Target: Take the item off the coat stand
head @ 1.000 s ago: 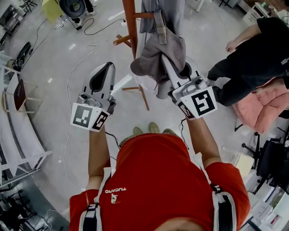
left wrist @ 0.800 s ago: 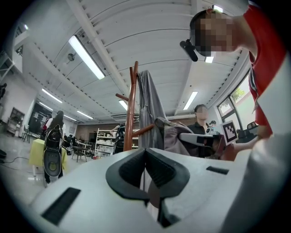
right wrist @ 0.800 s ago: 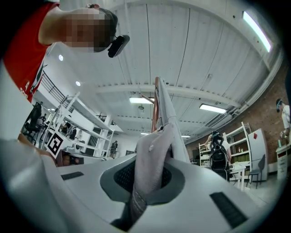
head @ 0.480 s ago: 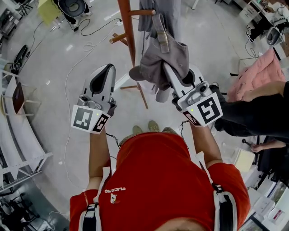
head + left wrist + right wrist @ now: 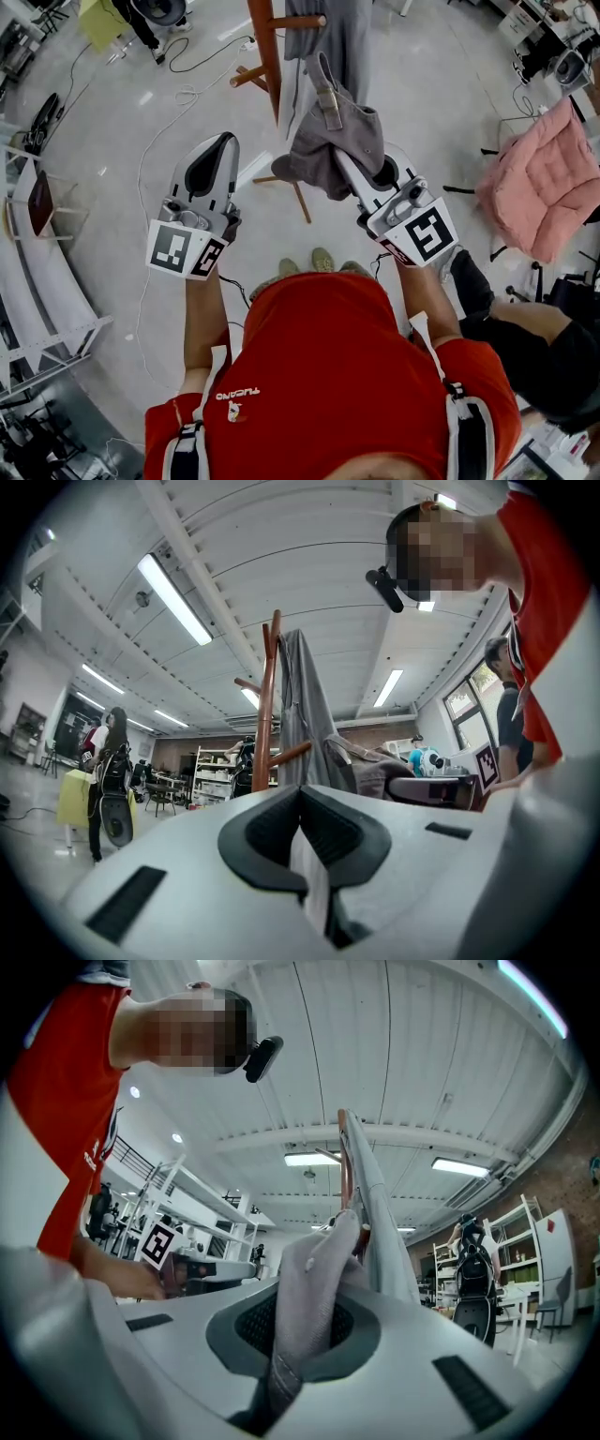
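Observation:
A brown wooden coat stand (image 5: 267,52) rises at the top centre of the head view, with a long grey garment (image 5: 342,33) hanging on it. A grey fabric bag (image 5: 333,131) with a strap (image 5: 323,84) droops beside the pole. My right gripper (image 5: 349,171) is shut on this bag, and its tips are hidden under the cloth. In the right gripper view the grey fabric (image 5: 314,1279) is pinched in the right gripper (image 5: 295,1335), with the pole (image 5: 349,1171) behind it. My left gripper (image 5: 214,155) hangs shut and empty to the left of the stand (image 5: 267,714).
The stand's wooden feet (image 5: 295,197) spread over the floor under the bag. A pink padded chair (image 5: 544,183) stands at the right. A person in black (image 5: 525,347) is at the lower right. Cables (image 5: 159,131) run across the floor at the left, beside white shelving (image 5: 37,253).
The person in black has moved from the upper right to the lower right, uncovering the pink chair. My right gripper has shifted slightly with the bag. The left gripper has hardly moved.

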Motion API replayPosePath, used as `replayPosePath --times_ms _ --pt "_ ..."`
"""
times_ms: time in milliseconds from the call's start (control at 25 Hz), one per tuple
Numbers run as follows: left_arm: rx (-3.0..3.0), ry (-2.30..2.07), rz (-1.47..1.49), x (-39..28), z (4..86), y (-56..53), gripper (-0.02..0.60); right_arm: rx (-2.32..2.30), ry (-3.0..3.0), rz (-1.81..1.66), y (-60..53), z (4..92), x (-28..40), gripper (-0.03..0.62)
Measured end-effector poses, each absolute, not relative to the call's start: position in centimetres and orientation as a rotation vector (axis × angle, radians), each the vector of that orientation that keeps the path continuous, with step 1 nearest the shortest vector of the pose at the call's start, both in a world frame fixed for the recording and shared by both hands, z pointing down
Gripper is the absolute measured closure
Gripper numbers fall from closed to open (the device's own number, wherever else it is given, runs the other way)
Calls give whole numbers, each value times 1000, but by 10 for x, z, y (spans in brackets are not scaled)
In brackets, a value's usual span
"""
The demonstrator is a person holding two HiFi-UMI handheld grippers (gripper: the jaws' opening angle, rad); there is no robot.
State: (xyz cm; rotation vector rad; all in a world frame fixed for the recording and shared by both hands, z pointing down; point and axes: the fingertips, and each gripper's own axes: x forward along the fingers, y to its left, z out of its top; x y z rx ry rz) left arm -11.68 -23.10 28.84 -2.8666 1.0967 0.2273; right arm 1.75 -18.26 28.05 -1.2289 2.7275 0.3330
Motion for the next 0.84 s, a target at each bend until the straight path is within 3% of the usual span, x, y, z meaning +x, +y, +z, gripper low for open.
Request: replayPosePath --times_ms 840 --pt "-2873 1080 260 -126 290 -240 572 -1243 2717 348 -186 284 9 563"
